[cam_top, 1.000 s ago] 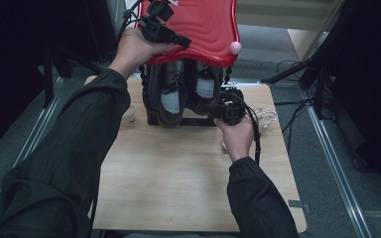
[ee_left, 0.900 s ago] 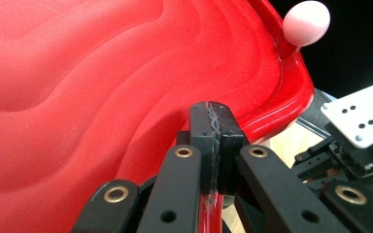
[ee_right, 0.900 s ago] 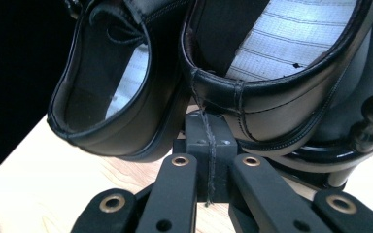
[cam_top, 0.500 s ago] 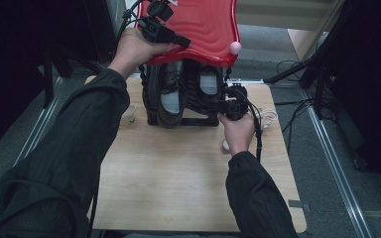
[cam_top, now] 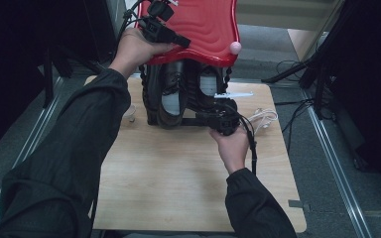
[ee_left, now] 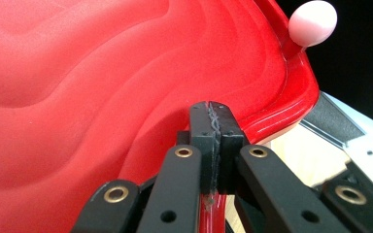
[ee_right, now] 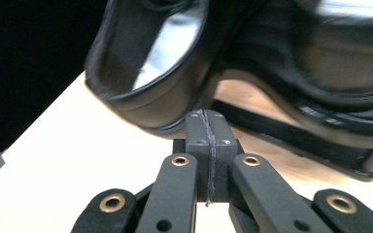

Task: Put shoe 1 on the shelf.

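Wooden desk, high view: black shoes stand under red lid; left tongs on the lid's edge, right tongs at the shoes' base.
Left gripper view: tongs shut, clamping the lid's rim.
Right gripper view: tongs closed, empty, just beneath a shoe heel.

Your right gripper has shifted since the earlier pictures; it sat a second ago at the right end of the shoe rack, with the hand just off the rack's right corner; it now lies lower and further left along the rack's front edge, jaws closed and pointing left at the heel of the black shoe; your right hand has come nearer to you on the wooden table with it.
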